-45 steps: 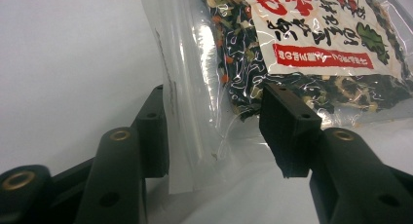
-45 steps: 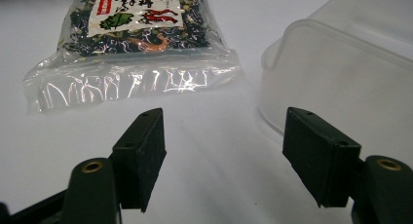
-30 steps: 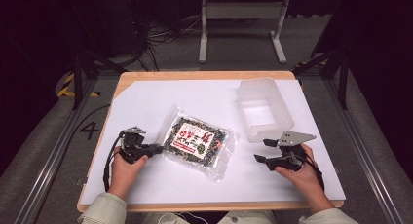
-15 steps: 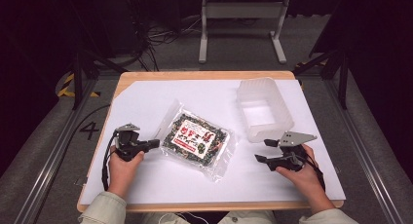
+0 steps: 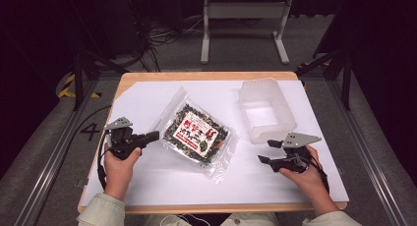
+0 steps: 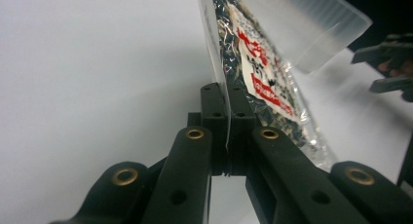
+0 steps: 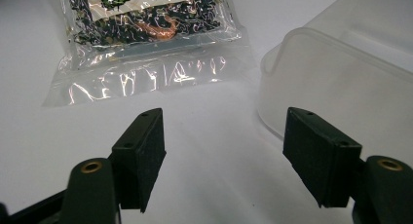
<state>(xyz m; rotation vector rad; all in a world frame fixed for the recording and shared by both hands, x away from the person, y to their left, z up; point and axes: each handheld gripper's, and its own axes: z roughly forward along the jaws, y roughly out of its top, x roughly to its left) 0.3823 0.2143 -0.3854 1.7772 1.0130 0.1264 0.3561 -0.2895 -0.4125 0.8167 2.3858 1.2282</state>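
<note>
A clear plastic bag [image 5: 196, 133] of dark dried food with a red and white label lies in the middle of the white sheet. My left gripper [image 5: 153, 135] is shut on the bag's clear left edge. In the left gripper view the film is pinched flat between the two pads of that left gripper [image 6: 226, 95], and the bag [image 6: 258, 68] rises away from them. My right gripper [image 5: 265, 151] hovers open to the right of the bag with nothing between its fingers. From the right gripper [image 7: 224, 141], the bag's sealed end [image 7: 146, 83] lies ahead on the left.
A translucent plastic tub [image 5: 268, 110] stands at the back right of the sheet, just beyond the right gripper, and its wall [image 7: 350, 73] is close by. The white sheet [image 5: 142, 100] covers a wooden table [image 5: 206, 75]. Dark floor and metal frames surround it.
The left gripper has risen a little with the bag's left edge in its jaws, so that side of the bag lifts off the sheet. The right hand has stayed still.
</note>
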